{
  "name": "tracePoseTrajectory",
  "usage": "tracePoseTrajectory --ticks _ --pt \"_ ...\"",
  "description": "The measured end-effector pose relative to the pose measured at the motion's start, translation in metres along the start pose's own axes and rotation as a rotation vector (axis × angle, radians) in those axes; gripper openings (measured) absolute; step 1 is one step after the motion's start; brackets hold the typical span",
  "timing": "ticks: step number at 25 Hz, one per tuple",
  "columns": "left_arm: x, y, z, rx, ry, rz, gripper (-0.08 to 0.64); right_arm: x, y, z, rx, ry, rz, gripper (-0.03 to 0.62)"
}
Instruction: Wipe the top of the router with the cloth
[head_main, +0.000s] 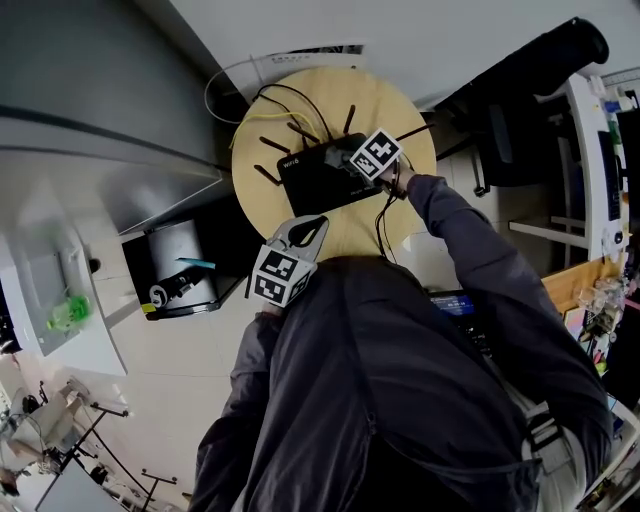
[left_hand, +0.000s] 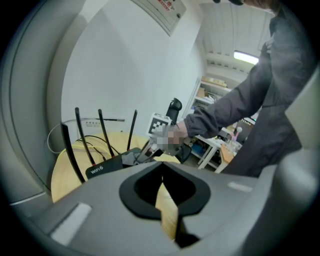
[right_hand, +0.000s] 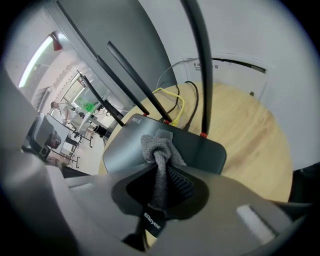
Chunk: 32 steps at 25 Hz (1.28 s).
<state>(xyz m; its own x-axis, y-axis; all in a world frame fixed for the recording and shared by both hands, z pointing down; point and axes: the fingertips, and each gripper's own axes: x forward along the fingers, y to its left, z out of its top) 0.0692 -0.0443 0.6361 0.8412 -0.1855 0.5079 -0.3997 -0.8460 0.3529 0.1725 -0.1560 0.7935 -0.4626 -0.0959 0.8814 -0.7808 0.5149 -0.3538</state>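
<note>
A black router (head_main: 318, 178) with several upright antennas lies on a round wooden table (head_main: 262, 125). My right gripper (head_main: 350, 160) is over the router's right end, shut on a bunched grey cloth (right_hand: 158, 148) that presses onto the router's top (right_hand: 202, 151). In the left gripper view, the router (left_hand: 106, 165) and the right gripper (left_hand: 146, 150) show ahead, with the cloth as a small grey lump (left_hand: 131, 158). My left gripper (head_main: 306, 233) hovers at the table's near edge, short of the router. It (left_hand: 162, 175) is shut with nothing in it.
Yellow and black cables (right_hand: 176, 100) trail from the router's back toward the wall. A dark shelf unit with a white cylinder (head_main: 178, 262) stands left of the table. A dark chair (head_main: 520, 90) and a desk are at the right.
</note>
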Motion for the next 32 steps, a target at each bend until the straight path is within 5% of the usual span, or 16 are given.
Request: tracePoseTrajectory --ticks 21,32 --pt "0.012 -0.007 0.003 -0.001 -0.003 0.036 0.0 -0.021 -0.032 -0.026 0.08 -0.058 -0.057 0.04" --pt "-0.039 0.014 -0.021 -0.027 -0.012 0.088 0.0 0.036 0.108 0.034 0.005 -0.123 0.103 0.039"
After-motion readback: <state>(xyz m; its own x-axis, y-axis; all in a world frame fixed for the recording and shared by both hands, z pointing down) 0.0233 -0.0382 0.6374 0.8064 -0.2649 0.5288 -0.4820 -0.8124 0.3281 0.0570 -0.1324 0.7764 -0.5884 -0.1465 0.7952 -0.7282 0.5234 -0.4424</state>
